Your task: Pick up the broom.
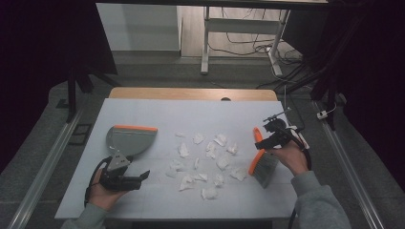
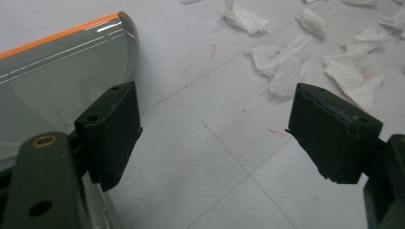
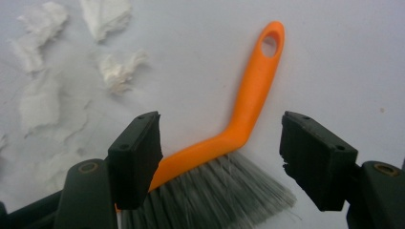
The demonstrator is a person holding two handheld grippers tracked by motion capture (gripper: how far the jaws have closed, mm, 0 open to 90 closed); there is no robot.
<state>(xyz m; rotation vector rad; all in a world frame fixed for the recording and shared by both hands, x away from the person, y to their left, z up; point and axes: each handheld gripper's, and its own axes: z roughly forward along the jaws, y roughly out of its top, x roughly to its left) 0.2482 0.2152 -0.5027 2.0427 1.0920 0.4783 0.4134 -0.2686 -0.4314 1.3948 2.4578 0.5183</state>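
Left gripper [image 1: 143, 175] at near-left edge of white table [image 1: 143, 109], held in left hand [image 1: 102, 193]; jaws spread wide, nothing between them. In left gripper view [image 2: 215, 138], bare table surface between the jaws, grey dustpan [image 2: 57, 81] just beside the left jaw.

Right gripper [image 1: 265, 143] at near-right side, held in right hand [image 1: 291, 157]; jaws spread wide, gripping nothing. In right gripper view [image 3: 219, 152], jaws positioned either side of hand brush [image 3: 239, 124], above it, contact not discernible.

Hand brush [image 1: 262, 162] flat on table at right: grey bristles [image 3: 215, 191] nearest, orange handle [image 3: 255, 86] angled away, hanging hole at far end.

Dustpan [image 1: 130, 139] on table at left, just beyond left gripper; orange lip [image 1: 135, 128] on far edge.

Torn white paper scraps [image 1: 205, 157] scattered across table centre, between dustpan and brush, well apart from dustpan, nearest ones close to bristles.

Beyond table: wooden edge [image 1: 191, 93], grey floor, white desk legs [image 1: 205, 47], loose cables [image 1: 253, 45].
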